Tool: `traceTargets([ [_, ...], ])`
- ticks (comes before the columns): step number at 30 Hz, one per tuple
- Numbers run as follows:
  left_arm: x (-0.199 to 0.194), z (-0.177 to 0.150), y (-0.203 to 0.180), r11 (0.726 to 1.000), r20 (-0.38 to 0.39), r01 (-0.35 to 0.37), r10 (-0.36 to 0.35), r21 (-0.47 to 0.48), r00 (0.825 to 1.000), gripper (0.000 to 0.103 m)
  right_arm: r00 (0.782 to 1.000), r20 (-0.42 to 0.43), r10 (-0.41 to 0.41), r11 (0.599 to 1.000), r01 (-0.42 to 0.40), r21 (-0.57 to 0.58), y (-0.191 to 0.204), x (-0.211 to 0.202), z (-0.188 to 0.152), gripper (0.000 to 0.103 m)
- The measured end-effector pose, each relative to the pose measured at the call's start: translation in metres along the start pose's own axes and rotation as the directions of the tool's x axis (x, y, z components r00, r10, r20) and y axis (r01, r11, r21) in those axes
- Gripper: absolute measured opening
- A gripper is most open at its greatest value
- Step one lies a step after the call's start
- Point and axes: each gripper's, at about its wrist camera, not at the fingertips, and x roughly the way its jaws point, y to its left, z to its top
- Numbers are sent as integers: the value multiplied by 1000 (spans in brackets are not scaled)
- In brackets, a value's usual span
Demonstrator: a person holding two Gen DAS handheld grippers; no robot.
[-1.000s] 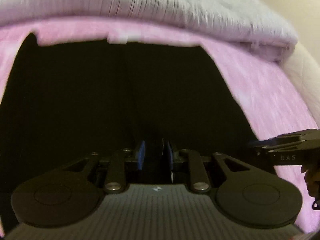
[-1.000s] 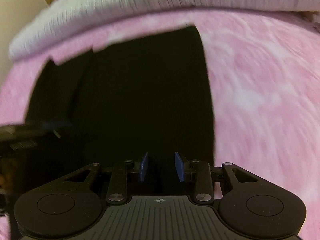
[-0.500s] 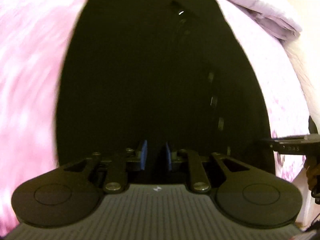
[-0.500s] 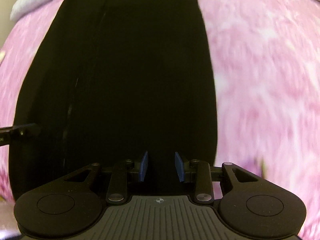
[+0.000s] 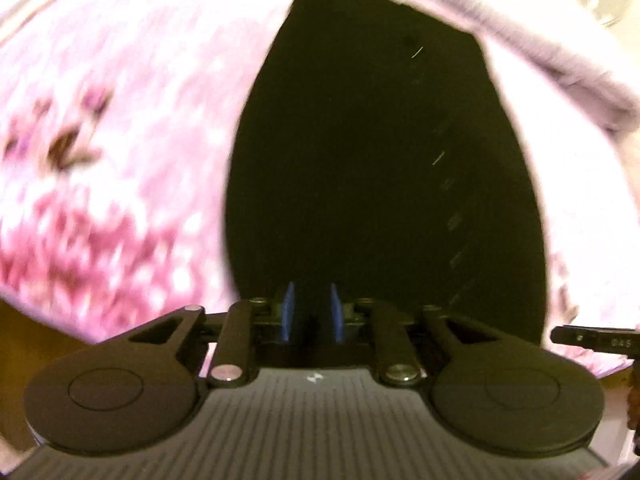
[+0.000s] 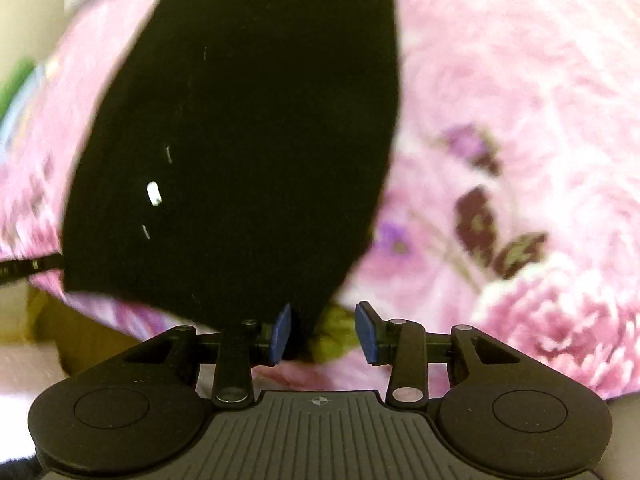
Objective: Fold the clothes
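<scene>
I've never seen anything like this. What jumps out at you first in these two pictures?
A large black garment fills the middle of both views, spread over a pink flowered blanket. At the bottom of each picture sits a black tool with blue pads: the left gripper and the right gripper, whose jaws are opening, with the garment's near edge lying between them.

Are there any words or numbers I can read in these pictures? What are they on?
"DAS", roughly; blurred: on the black bar of the right hand-held gripper at the left wrist view's edge.
Small white cross mark, no letters: on the left hand-held gripper.
Black cloth garment: white flecks, no readable text.
</scene>
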Motion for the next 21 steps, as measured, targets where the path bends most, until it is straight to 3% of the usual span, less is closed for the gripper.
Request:
traceTargets([
  [5,31,22,-5,993,20,-24,22,113,1000,19,989,145,-15,1000,19,-21,19,11,18,40],
  [8,65,14,8,991,-51,-67,73,114,996,19,980,185,-75,997,79,-11,26,35,12,40],
  [9,69,14,5,990,-29,-63,67,128,997,21,975,194,-105,994,109,-12,28,45,5,40],
  [14,66,-2,-6,971,60,-76,64,227,996,26,920,351,-173,979,200,-42,35,47,-37,42],
  [18,59,-19,4,972,145,-38,5,230,989,27,875,426,-230,966,258,-9,44,49,-68,43],
  [21,55,-38,11,968,211,-51,-2,244,977,27,821,504,-266,957,290,33,62,49,-97,46],
])
